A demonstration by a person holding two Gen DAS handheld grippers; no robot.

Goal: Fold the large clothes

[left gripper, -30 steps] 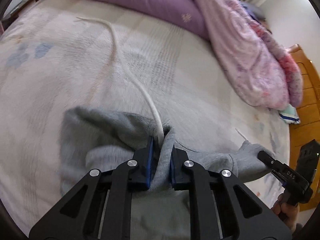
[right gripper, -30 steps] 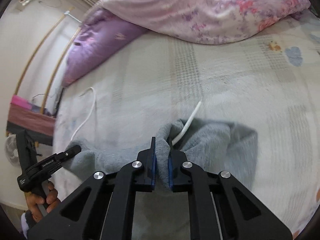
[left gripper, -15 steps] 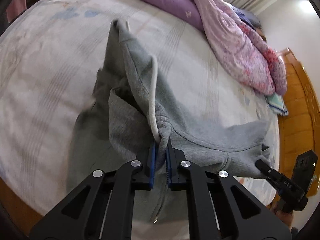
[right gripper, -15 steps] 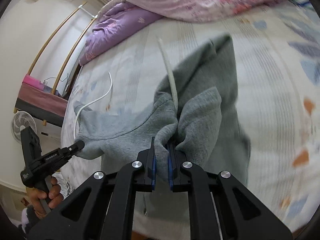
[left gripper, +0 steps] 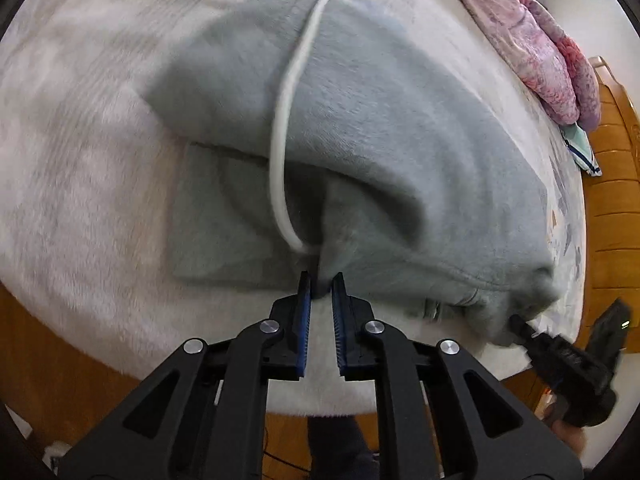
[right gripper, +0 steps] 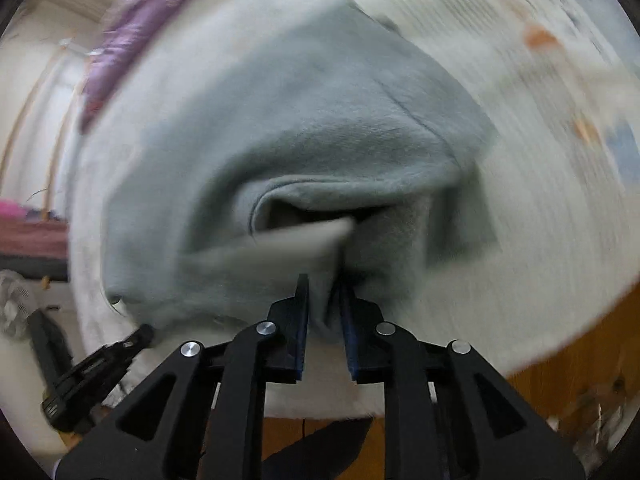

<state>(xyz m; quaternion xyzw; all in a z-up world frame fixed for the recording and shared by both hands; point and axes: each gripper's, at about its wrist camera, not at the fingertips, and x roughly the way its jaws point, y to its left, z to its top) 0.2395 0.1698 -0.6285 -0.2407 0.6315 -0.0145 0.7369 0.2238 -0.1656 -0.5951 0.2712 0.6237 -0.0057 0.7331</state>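
A grey hooded sweatshirt (left gripper: pixel 380 120) with a white drawstring (left gripper: pixel 280 148) hangs stretched between my two grippers above the near edge of the bed. My left gripper (left gripper: pixel 320 278) pinches the hood edge only at its fingertips, jaws a little apart. In the left wrist view my right gripper (left gripper: pixel 520 326) holds the other hood corner at lower right. In the blurred right wrist view the sweatshirt (right gripper: pixel 320 128) fills the frame and my right gripper (right gripper: pixel 325 284) is shut on a bunch of its fabric. My left gripper (right gripper: pixel 140 334) shows at lower left.
The bed has a pale patterned sheet (left gripper: pixel 80 160). A pink and purple quilt (left gripper: pixel 532 40) lies along its far side. A wooden headboard (left gripper: pixel 612 184) stands at the right. The wooden bed frame (left gripper: pixel 36 352) and floor lie below the near edge.
Both grippers have pulled back and up toward the near edge of the bed, dragging the sweatshirt with them. It now spreads wider between them, and the left jaws have parted slightly.
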